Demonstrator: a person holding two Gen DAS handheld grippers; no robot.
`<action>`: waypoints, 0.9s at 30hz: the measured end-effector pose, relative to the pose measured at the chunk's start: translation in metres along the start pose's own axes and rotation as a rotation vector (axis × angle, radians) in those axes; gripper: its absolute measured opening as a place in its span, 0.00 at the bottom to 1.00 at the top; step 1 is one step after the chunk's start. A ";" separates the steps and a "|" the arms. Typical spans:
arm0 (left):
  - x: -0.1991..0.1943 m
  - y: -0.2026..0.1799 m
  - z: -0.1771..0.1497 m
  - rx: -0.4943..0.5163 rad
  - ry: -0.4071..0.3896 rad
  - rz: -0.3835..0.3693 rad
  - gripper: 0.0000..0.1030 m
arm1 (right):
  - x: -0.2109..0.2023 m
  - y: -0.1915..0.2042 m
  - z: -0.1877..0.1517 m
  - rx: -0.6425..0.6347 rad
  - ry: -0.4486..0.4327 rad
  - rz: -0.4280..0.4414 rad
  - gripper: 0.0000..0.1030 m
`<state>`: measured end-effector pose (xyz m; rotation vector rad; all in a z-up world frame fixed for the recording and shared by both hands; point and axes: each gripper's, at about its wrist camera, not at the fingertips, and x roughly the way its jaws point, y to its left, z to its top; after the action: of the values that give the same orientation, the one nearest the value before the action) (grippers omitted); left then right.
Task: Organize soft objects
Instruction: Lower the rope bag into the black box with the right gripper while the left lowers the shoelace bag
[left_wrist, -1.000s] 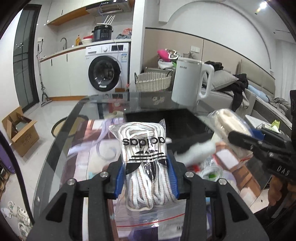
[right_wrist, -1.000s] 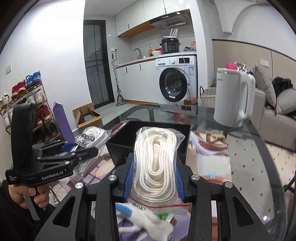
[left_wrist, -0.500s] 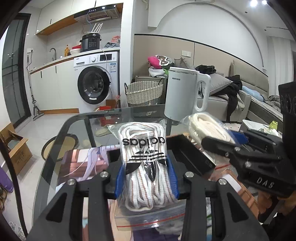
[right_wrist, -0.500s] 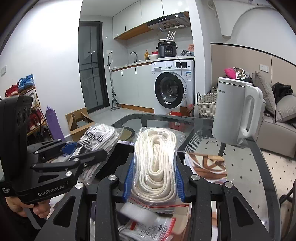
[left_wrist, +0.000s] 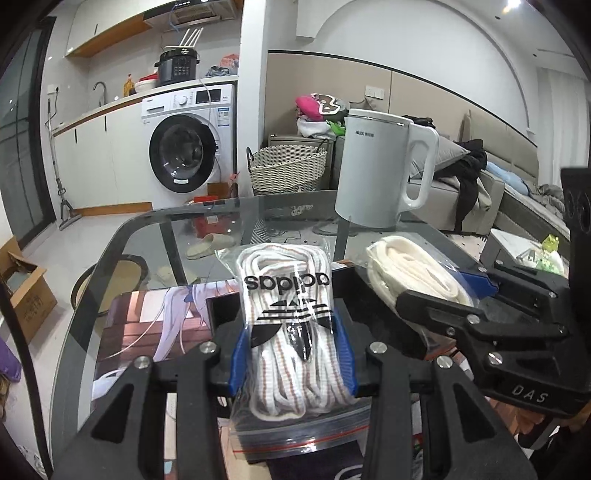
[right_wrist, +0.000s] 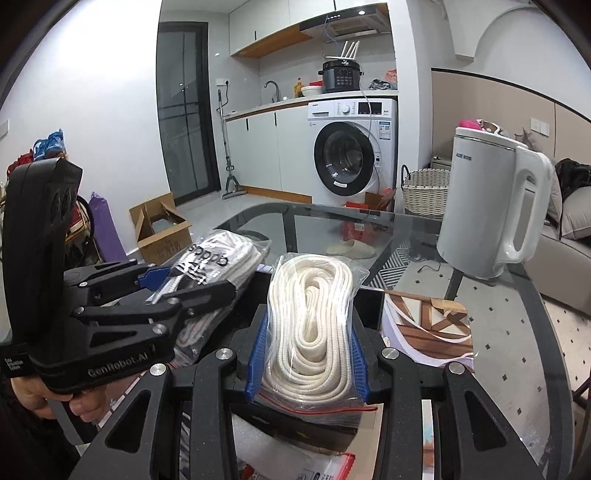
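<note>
Left wrist view: left gripper (left_wrist: 291, 363) clamps a bag of striped laces (left_wrist: 291, 325) above the black tray (left_wrist: 221, 314) on the glass table (left_wrist: 147, 236). Right gripper (right_wrist: 308, 363) clamps a bag of white rope (right_wrist: 312, 321) just beside it. Kettle (right_wrist: 487, 206) stands far right.

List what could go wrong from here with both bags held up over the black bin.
1. The left gripper pinches only the middle of the slick Adidas lace bag; it could slide out.
2. The right gripper and its white rope bag sit close beside the left; they may collide over the black bin.
3. The white kettle stands nearby on the glass table; a wide swing could knock it.
</note>
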<state>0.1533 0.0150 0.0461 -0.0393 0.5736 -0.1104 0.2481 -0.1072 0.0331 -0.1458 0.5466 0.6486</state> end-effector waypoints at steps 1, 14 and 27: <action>0.001 -0.001 0.000 0.005 0.000 0.000 0.38 | 0.003 -0.001 0.000 0.003 0.006 0.002 0.37; 0.009 -0.002 -0.002 0.011 0.014 -0.016 0.38 | 0.004 -0.005 -0.003 -0.021 0.006 -0.022 0.58; -0.001 -0.007 -0.003 0.026 -0.008 0.039 0.80 | -0.024 -0.021 -0.015 0.025 -0.033 -0.035 0.83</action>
<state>0.1500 0.0079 0.0448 -0.0030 0.5647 -0.0796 0.2380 -0.1408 0.0327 -0.1204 0.5192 0.6085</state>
